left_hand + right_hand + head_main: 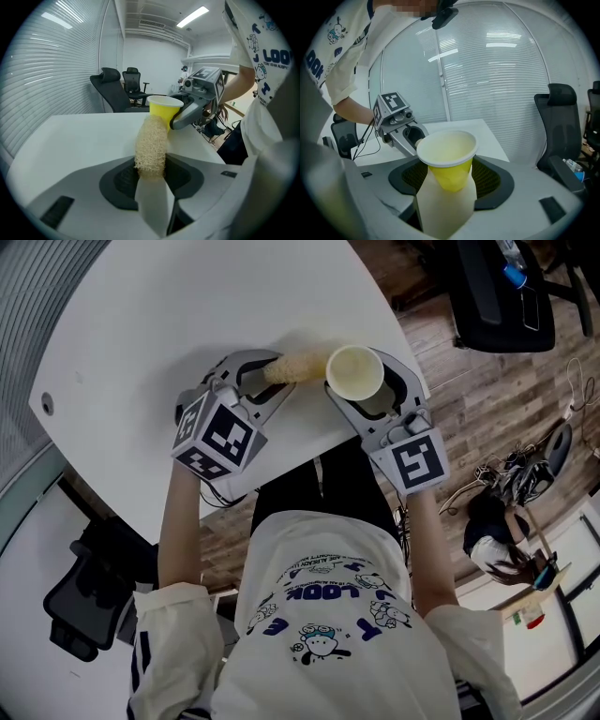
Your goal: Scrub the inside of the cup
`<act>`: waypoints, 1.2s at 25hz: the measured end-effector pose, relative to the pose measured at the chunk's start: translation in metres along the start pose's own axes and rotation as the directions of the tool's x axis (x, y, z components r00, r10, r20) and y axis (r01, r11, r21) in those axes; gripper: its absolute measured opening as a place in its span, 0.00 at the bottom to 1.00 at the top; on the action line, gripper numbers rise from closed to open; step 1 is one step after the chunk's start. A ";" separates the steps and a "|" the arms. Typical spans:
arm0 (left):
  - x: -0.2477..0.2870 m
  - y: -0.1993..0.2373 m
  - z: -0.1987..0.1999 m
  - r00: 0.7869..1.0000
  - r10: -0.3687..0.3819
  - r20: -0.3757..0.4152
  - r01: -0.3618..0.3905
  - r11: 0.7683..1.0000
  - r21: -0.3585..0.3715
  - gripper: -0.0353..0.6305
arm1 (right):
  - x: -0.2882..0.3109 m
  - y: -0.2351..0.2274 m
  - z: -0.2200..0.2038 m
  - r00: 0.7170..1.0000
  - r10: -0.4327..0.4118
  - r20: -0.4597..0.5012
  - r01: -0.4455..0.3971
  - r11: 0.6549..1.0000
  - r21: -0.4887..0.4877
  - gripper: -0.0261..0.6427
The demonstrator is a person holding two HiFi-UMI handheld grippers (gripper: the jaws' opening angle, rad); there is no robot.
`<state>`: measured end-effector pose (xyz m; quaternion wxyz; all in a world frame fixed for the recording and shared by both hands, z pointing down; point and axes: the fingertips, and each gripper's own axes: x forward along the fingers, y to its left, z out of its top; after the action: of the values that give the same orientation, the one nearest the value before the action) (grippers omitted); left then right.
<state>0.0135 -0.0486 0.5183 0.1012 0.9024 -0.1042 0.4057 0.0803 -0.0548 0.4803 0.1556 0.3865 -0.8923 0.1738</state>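
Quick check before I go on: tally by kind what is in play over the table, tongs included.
Tongs: 2, left tongs and right tongs
Cups: 1, yellow cup in the right tongs
Scrubbers: 1, loofah scrubber in the left tongs
Total: 4

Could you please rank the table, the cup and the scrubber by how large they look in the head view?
1. Table, by far.
2. Cup.
3. Scrubber, which looks close to the cup. One end is hidden, so that order is unsure.
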 end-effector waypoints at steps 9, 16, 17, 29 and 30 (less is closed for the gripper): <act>-0.011 0.001 0.007 0.998 0.040 0.038 -0.038 0.998 -0.044 0.30 | -0.011 -0.008 0.011 0.999 -0.037 -0.030 0.035 0.997 -0.065 0.46; -0.036 0.003 0.014 0.991 0.106 0.080 -0.099 0.992 -0.082 0.30 | -0.018 -0.010 0.020 0.991 -0.092 -0.099 0.073 0.982 -0.176 0.46; -0.039 0.003 0.016 0.990 0.113 0.087 -0.106 0.991 -0.081 0.30 | -0.017 -0.011 0.022 0.989 -0.100 -0.112 0.076 0.975 -0.207 0.46; -0.086 -0.005 0.067 0.968 0.179 0.178 -0.178 0.984 -0.021 0.30 | -0.014 0.010 0.043 0.957 -0.153 -0.248 0.029 0.897 -0.441 0.46; -0.089 -0.007 0.070 0.967 0.182 0.179 -0.183 0.983 -0.010 0.30 | -0.014 0.012 0.045 0.955 -0.152 -0.255 0.020 0.891 -0.454 0.46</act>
<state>0.0072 -0.0513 0.4055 0.0507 0.9222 -0.1941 0.3307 0.0739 -0.0581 0.4321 0.3740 0.3509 -0.8584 0.0107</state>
